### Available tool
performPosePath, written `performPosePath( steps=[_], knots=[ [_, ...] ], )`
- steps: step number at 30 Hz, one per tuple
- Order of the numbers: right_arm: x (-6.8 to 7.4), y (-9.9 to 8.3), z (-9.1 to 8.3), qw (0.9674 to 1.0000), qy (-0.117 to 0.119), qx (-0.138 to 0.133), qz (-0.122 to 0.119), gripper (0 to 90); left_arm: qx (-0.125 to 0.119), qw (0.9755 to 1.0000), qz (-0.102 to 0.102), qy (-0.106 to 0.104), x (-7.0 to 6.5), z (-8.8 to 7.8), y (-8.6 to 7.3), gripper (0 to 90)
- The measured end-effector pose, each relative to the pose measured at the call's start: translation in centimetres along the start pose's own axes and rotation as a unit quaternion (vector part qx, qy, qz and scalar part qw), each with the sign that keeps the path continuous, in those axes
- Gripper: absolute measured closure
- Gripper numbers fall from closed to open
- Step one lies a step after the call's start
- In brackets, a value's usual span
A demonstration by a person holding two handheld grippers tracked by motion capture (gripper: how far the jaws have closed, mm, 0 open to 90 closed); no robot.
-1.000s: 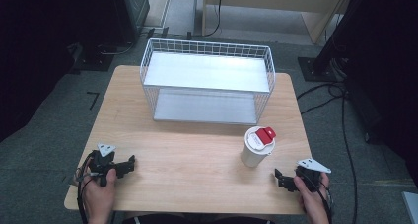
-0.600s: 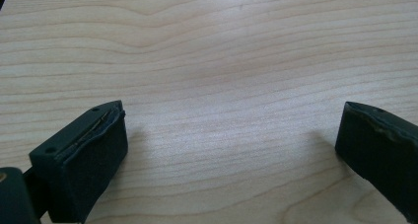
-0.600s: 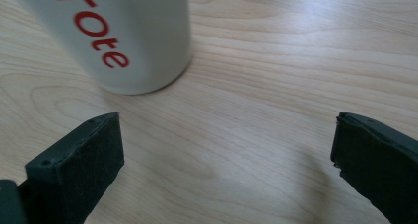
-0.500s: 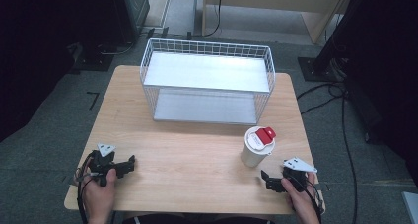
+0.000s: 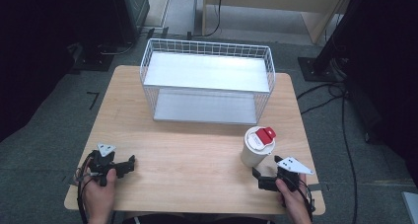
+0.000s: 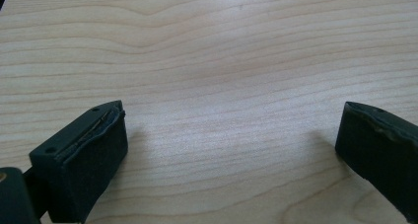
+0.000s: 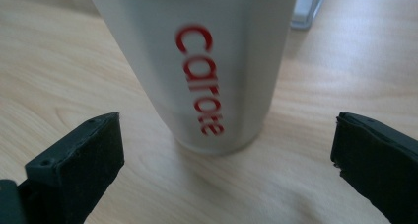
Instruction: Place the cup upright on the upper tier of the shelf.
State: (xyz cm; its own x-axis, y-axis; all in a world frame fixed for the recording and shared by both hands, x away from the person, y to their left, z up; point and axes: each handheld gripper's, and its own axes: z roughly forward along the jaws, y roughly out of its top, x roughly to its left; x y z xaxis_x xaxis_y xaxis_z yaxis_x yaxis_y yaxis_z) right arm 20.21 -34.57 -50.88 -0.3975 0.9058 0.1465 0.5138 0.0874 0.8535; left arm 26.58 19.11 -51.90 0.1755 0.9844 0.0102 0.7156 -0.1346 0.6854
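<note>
A white tumbler [image 5: 256, 147] with a red flip lid stands upright on the right part of the wooden table [image 5: 197, 155]. Red lettering runs down the tumbler [image 7: 207, 66] in the right gripper view. My right gripper [image 5: 257, 177] sits low just in front of it, open, with the cup a short way beyond its jaws and nothing between them. My right gripper [image 7: 226, 150] frames the cup's base. Near the table's front left corner my left gripper [image 5: 129, 164] rests open over bare wood; my left gripper [image 6: 229, 140] holds nothing.
A white wire basket [image 5: 207, 81] with a flat shelf on top stands at the back middle of the table. Cables [image 5: 340, 115] and dark stands lie on the floor to the right. Bare wood spans the table's front middle.
My right gripper has moved left and forward along the front edge, ending just in front of the tumbler. The left gripper and the tumbler have stayed put.
</note>
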Motion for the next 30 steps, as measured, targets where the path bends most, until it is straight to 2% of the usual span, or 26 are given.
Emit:
performPosePath(
  steps=[3, 9, 17, 24, 28, 30],
  knots=[
    [0.3, 0.4, 0.1, 0.9998, 0.008, -0.02, 0.004, 0.0, 0.0, 1.0, 0.0, 0.0, 0.0, 0.0, 0.0, 0.0],
    [0.9, 1.4, 1.0, 0.9988, 0.01, -0.046, 0.014, 0.0, 0.0, 1.0, 0.0, 0.0, 0.0, 0.0, 0.0, 0.0],
    [2.0, 2.2, 2.3, 0.9966, -0.01, -0.077, 0.025, 0.0, 0.0, 1.0, 0.0, 0.0, 0.0, 0.0, 0.0, 0.0],
    [2.7, 3.3, 3.3, 0.9911, -0.029, -0.119, 0.053, 0.0, 0.0, 1.0, 0.0, 0.0, 0.0, 0.0, 0.0, 0.0],
    [2.9, 3.3, 3.8, 0.9897, -0.044, -0.128, 0.048, 0.0, 0.001, 1.0, 0.001, 0.0, 0.0, 0.0, 0.0, 0.0],
    [2.9, 3.3, 4.0, 0.9895, -0.044, -0.128, 0.049, 0.3, 0.001, 1.0, 0.001, 0.0, 0.0, 0.0, 0.0, 0.0]
  ],
)
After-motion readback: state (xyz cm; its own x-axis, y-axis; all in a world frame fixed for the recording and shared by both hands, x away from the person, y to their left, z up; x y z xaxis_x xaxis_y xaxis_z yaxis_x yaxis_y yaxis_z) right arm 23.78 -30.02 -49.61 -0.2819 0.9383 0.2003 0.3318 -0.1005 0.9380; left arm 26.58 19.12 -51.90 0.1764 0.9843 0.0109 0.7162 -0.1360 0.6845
